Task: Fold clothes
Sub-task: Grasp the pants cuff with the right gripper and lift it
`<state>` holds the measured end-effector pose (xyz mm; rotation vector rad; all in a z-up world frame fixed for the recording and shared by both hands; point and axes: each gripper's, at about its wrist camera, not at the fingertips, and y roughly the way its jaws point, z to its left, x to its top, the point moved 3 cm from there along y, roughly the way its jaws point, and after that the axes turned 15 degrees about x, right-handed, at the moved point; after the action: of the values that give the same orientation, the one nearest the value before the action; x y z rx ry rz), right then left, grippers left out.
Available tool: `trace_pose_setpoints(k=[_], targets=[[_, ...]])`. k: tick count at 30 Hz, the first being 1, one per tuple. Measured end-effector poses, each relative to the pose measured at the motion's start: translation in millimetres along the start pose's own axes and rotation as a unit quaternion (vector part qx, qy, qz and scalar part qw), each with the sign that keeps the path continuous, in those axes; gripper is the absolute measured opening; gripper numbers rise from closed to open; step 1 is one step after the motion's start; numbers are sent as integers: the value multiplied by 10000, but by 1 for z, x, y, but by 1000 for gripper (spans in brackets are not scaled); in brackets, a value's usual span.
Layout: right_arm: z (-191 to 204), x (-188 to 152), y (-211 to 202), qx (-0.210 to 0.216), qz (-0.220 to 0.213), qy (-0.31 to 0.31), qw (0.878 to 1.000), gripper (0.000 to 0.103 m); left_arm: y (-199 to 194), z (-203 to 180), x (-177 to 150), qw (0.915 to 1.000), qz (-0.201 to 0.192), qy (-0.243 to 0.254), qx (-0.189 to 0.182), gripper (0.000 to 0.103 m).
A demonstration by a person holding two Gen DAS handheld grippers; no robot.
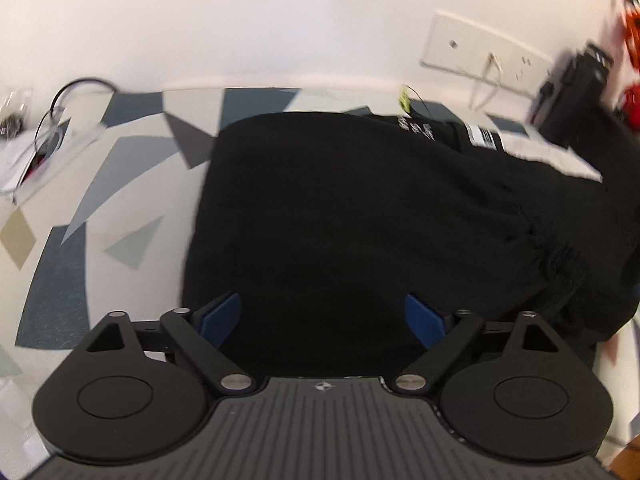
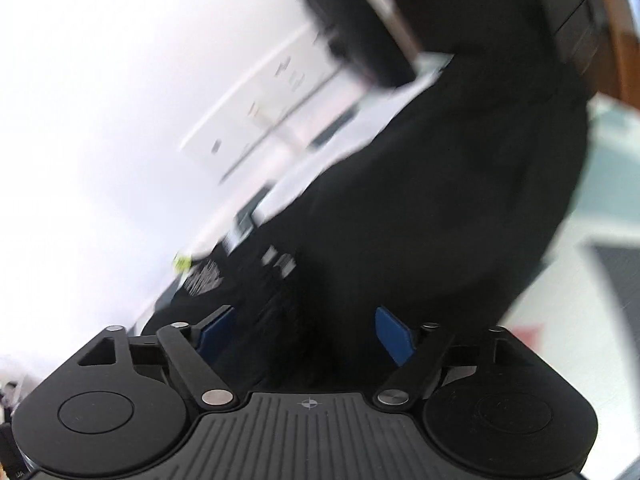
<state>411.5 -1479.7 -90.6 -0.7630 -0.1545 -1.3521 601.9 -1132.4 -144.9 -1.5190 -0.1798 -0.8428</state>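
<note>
You are looking down on a black garment point(image 1: 360, 208) that is lying spread across most of a tabletop point(image 1: 132, 168) patterned with grey, dark blue and tan shapes on white. It is lying flat along its left edge and bunching into folds toward the right, where a white barcode tag point(image 1: 486, 135) and some white printing point(image 1: 416, 127) are showing near its far edge. Your left gripper point(image 1: 322, 316) is hanging just above the near part of the cloth with its blue pads point(image 1: 222, 316) standing wide apart and nothing between them. Your right gripper point(image 2: 306, 332) is tilting over the same garment point(image 2: 420, 208), its view heavily blurred; its pads point(image 2: 394, 336) are likewise standing apart, with the cloth lying behind the gap rather than being pinched. A white wall plate point(image 1: 480, 50) is sitting on the wall beyond.
</note>
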Motion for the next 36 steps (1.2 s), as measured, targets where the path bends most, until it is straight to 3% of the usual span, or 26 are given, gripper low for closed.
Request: trace_pose_setpoints(k=[5, 8, 11, 16, 19, 22, 26, 30, 36], targets=[[-48, 31, -38, -883, -539, -425, 9937, 85, 22, -34, -6, 9979, 308, 349, 448, 97], [-92, 60, -66, -943, -850, -245, 9916, 84, 29, -47, -10, 9946, 408, 505, 805, 100], [-138, 76, -61, -930, -1010, -82, 9905, 77, 32, -53, -11, 9924, 424, 584, 1001, 103], [-191, 92, -32, -916, -1256, 315, 9873, 77, 35, -52, -14, 9929, 408, 356, 1057, 103], [-202, 101, -12, -637, -1360, 508, 9874, 70, 33, -52, -19, 9932, 275, 380, 1064, 103], [-206, 113, 5, -547, -1346, 355, 9887, 73, 33, -50, -18, 9934, 386, 226, 1054, 103], [-192, 118, 23, -715, -1061, -178, 9916, 102, 33, -47, -17, 9935, 489, 100, 1025, 103], [-180, 113, 35, -1035, -673, -838, 9888, 102, 31, -46, -20, 9937, 428, 51, 1037, 103], [-186, 114, 28, -775, -850, -613, 9915, 102, 31, -43, -22, 9944, 455, -58, 957, 103]])
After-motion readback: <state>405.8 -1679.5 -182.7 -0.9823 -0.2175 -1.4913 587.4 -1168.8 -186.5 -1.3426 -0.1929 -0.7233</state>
